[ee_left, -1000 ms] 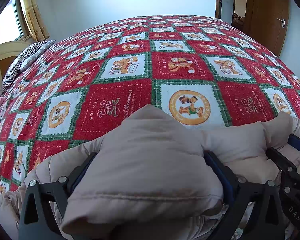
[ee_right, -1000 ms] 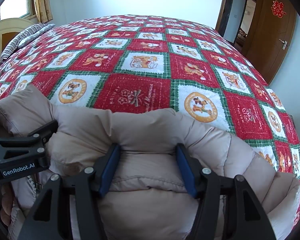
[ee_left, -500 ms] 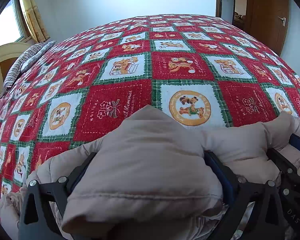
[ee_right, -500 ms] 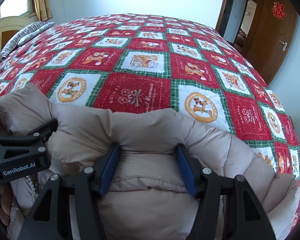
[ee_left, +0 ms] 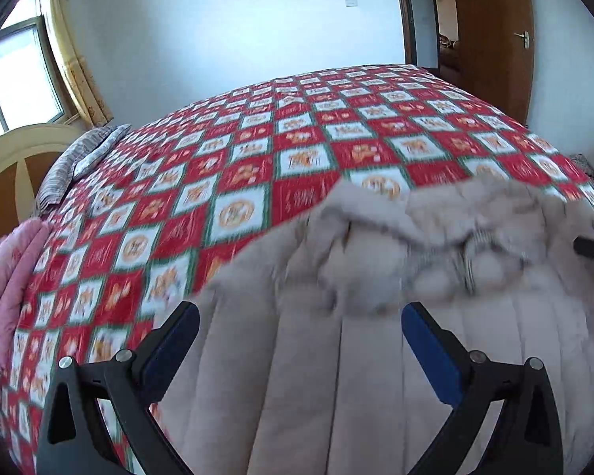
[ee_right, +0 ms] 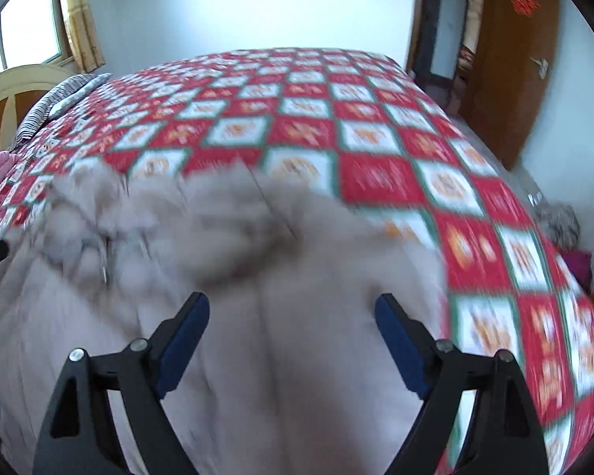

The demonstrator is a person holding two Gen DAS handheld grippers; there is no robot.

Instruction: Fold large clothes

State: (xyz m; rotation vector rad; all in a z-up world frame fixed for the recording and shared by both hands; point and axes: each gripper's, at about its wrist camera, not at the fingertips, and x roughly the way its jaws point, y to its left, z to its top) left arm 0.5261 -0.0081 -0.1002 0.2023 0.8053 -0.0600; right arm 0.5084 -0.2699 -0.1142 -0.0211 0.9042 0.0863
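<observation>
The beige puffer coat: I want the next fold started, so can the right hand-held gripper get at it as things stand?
Probably yes. The right hand-held gripper hangs right over the beige puffer coat on the quilt, its jaws opening with nothing clamped between them and nothing in the way.

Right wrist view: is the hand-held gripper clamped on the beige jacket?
No, the right hand-held gripper is opening, its pads clear of the beige jacket below.

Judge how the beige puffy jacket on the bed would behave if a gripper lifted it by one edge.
The beige puffy jacket would probably sag and drape: it lies in soft humps on the quilted bedspread. Its stitched padded channels suggest it is bulky but light, so a pinch may compress it. The smooth-looking shell could slip from a shallow grasp, though blur hides its texture.
</observation>
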